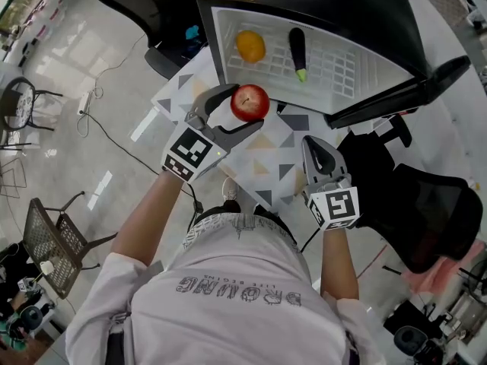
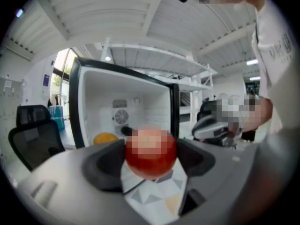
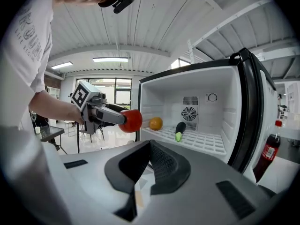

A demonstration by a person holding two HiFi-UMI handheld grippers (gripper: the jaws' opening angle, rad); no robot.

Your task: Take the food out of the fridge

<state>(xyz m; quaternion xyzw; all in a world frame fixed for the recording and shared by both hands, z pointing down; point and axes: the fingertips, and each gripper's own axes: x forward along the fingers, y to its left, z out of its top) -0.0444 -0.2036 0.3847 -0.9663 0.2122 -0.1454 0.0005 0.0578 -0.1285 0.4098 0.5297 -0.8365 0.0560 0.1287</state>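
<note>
Left gripper (image 1: 247,106) clamps a red apple (image 1: 250,102); the right gripper (image 3: 150,149) is closed and empty, its view alone showing a cola bottle (image 3: 270,149).

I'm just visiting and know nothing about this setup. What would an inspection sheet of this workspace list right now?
Surface: table with a triangle pattern, bare beneath the grippers.
Job's things: red apple outside the open fridge; orange and eggplant on its shelf.
Clutter: dark drink bottle by the fridge door.
Grippers: left gripper shut on the apple; right gripper shut, empty.
Cables: one cable across the floor, left.
Surroundings: black office chair right, mesh chair left.
</note>
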